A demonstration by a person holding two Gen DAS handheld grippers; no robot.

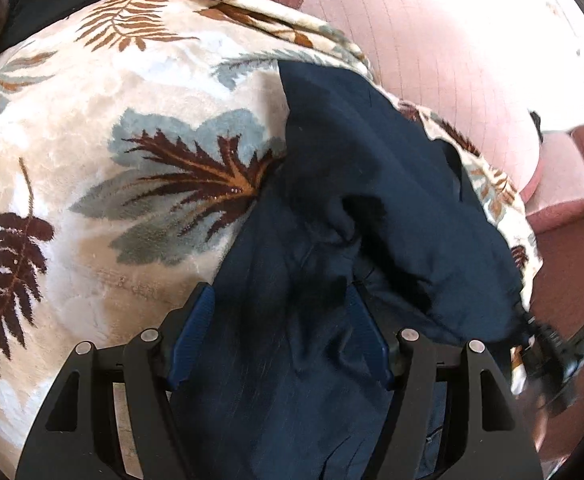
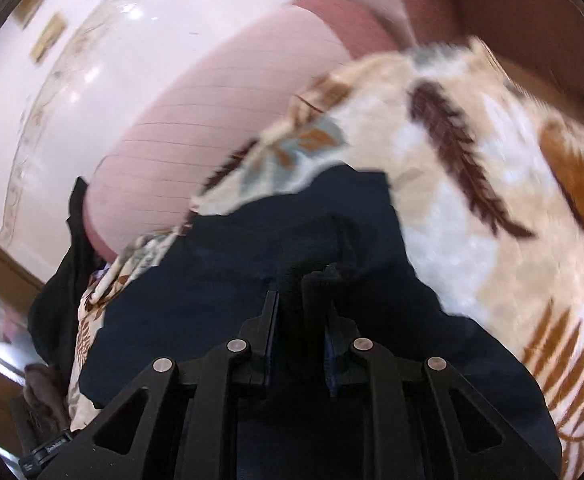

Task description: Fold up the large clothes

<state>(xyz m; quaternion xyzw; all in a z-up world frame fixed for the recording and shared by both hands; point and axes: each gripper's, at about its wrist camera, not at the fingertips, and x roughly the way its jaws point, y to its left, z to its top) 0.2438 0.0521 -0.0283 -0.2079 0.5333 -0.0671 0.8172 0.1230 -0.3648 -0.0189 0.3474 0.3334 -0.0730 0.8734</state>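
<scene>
Left gripper (image 1: 279, 328): jaws wide, navy garment (image 1: 352, 184) slack between them, ungripped. Right gripper (image 2: 300, 312): nearly closed, pinching a garment fold. Garment lies on the leaf-print blanket (image 1: 91, 140) (near its edge). Step: securing corners; next, left must clamp.

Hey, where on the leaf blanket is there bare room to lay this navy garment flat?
Free patch: the leaf-print blanket left of the navy garment, open toward the dark leaf motifs. Crowded: its right edge, where the garment bunches toward the pink cushion. The right gripper pinches cloth; the left gripper stands wide.
</scene>
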